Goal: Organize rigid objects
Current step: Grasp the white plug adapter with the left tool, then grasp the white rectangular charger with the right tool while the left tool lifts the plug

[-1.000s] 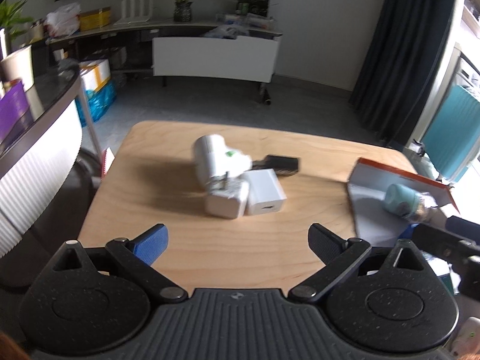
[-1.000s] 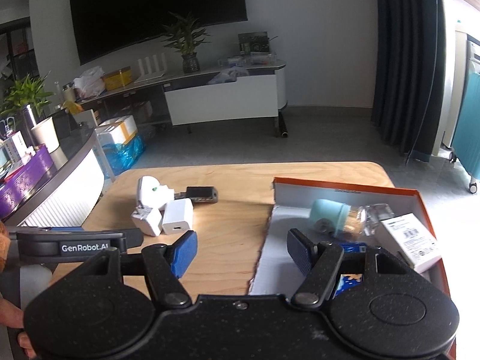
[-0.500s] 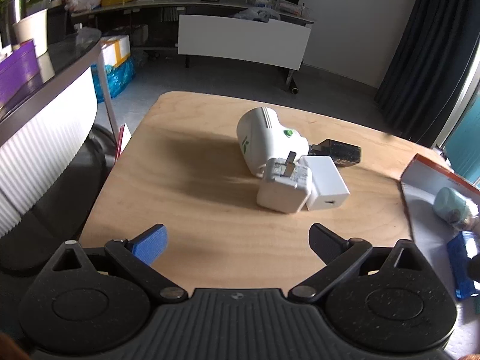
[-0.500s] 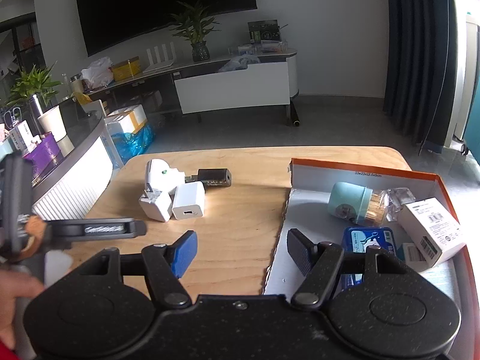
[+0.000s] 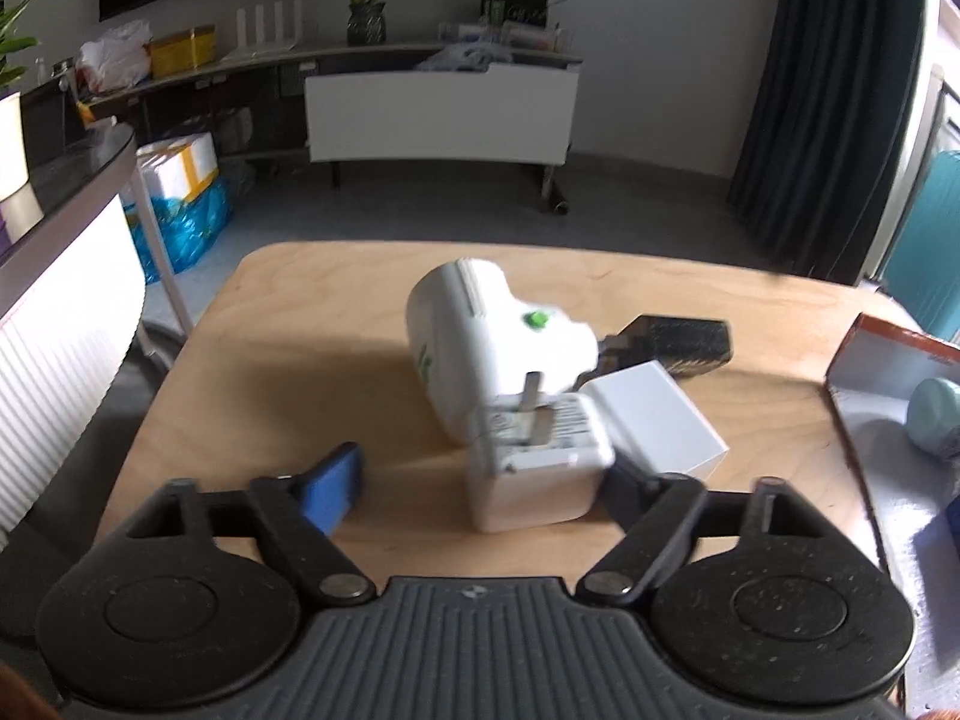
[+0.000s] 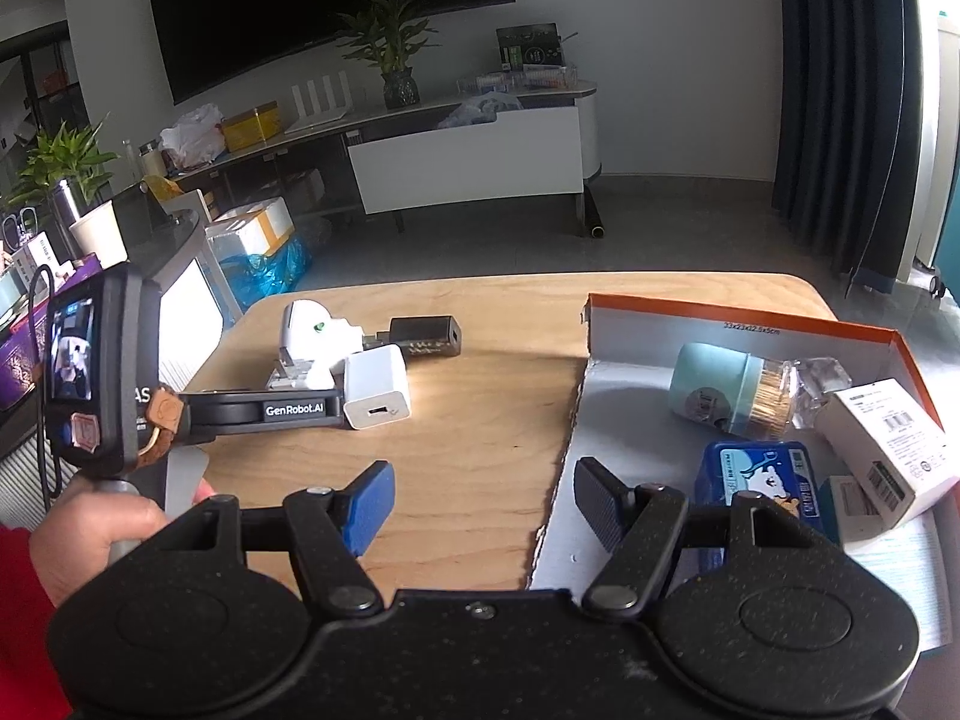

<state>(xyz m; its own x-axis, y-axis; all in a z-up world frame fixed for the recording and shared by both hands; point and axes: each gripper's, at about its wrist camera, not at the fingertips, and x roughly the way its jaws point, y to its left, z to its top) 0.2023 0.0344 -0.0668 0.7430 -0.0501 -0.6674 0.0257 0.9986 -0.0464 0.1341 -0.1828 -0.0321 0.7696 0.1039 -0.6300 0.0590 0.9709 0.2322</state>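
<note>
Right up close, the left gripper (image 5: 477,483) is closing its jaws around the small white square charger with folded metal prongs (image 5: 537,468). The black right finger looks to be touching its side, while the blue left pad (image 5: 333,483) stands clear, so no grip yet. A second ago those jaws were spread wide and the cluster sat well ahead; now the gripper has come in low over the pale wooden table (image 5: 288,372).

The right gripper (image 6: 480,504), half open and empty, hovers over the near edge of the orange-rimmed cardboard box (image 6: 744,324), its gap unchanged.

Just behind the charger lie the flat white USB adapter cube (image 5: 654,420), the bulky white travel adapter with a green button (image 5: 480,342) and, farthest, the black rectangular adapter (image 5: 678,339).

In the box already: a mint-green toothpick jar (image 6: 714,384), a blue tin (image 6: 762,474) and a white barcode carton (image 6: 888,444). By my count, four pieces remain to be sorted.
</note>
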